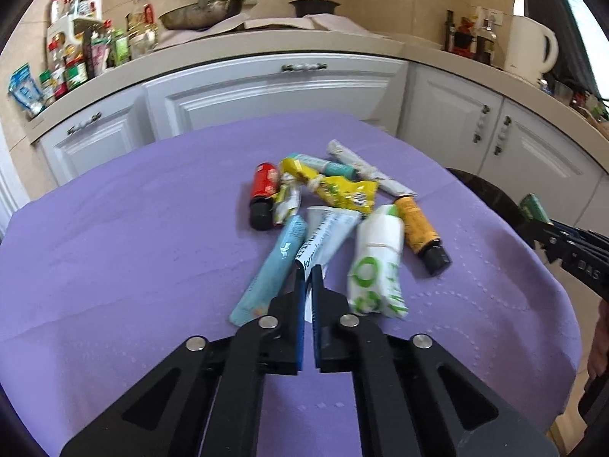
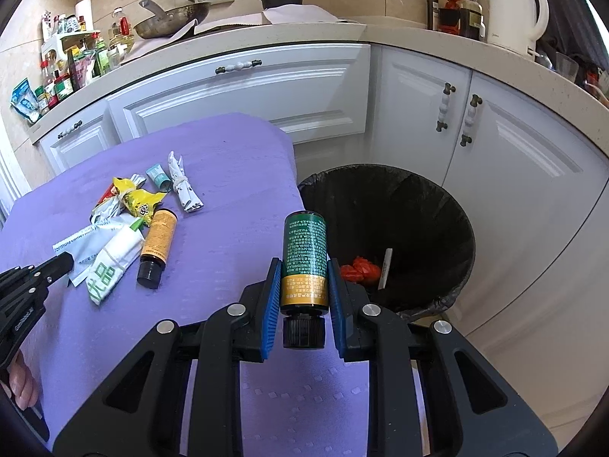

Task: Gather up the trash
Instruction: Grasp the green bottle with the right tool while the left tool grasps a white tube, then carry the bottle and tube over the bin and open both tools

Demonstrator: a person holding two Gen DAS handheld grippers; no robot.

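A pile of trash lies on the purple-covered table [image 1: 114, 247]. My left gripper [image 1: 309, 271] is shut on the near edge of a white sachet with dark print [image 1: 329, 232]; a strip of it shows between the pads. Around it lie a light blue sachet [image 1: 274, 266], a white-and-green pouch [image 1: 377, 266], an orange bottle [image 1: 418, 232], a yellow wrapper [image 1: 342, 190] and a red bottle [image 1: 263, 186]. My right gripper [image 2: 303, 262] is shut on a green-and-gold bottle [image 2: 305, 243], cap toward the camera, held past the table's right edge, just short of the bin's near rim.
A round bin lined with a black bag [image 2: 437, 198] stands on the floor right of the table, with red trash [image 2: 357, 270] inside. White cabinets [image 2: 266, 87] and a crowded counter run behind. A white kettle [image 2: 514, 11] sits at the back right.
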